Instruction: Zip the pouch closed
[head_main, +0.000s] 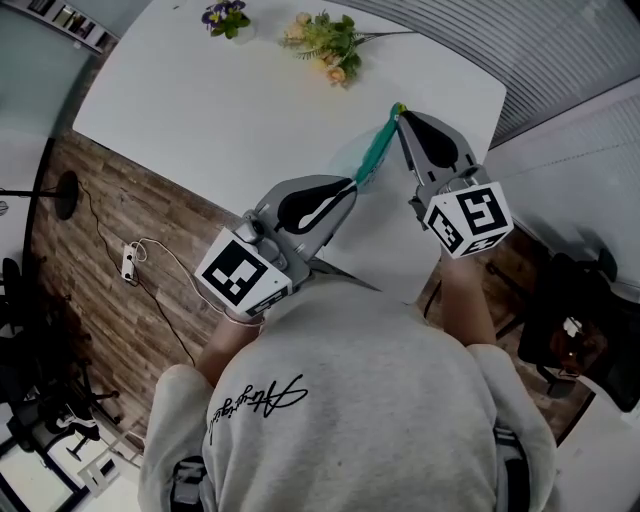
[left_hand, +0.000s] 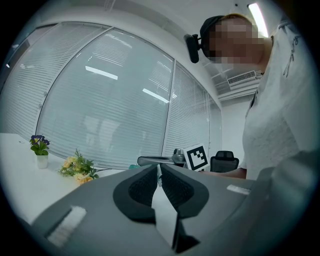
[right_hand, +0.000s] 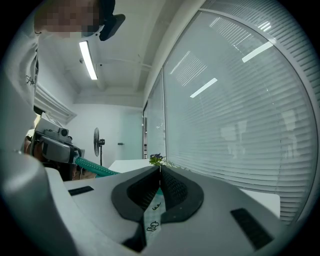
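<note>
Head view: translucent pouch w/ teal zip (head_main: 378, 150) is stretched btwn both grippers, over white table (head_main: 200, 110). Jaws of left gripper (head_main: 352, 183) are pinched on its near end. Right gripper (head_main: 400, 112) jaws are clamped on far end, by the zip's tip. Yellow flower sprig (head_main: 325, 45) lies beyond.

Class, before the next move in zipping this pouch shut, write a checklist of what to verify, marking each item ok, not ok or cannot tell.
1. Left gripper clamped on the pouch: ok.
2. Right gripper clamped on the pouch's other end: ok.
3. Pouch stretched straight between the two grippers: ok.
4. Right gripper has the zipper pull itself: cannot tell.
5. How far the zipper is closed: cannot tell.
6. Flowers lie apart from the pouch: ok.
</note>
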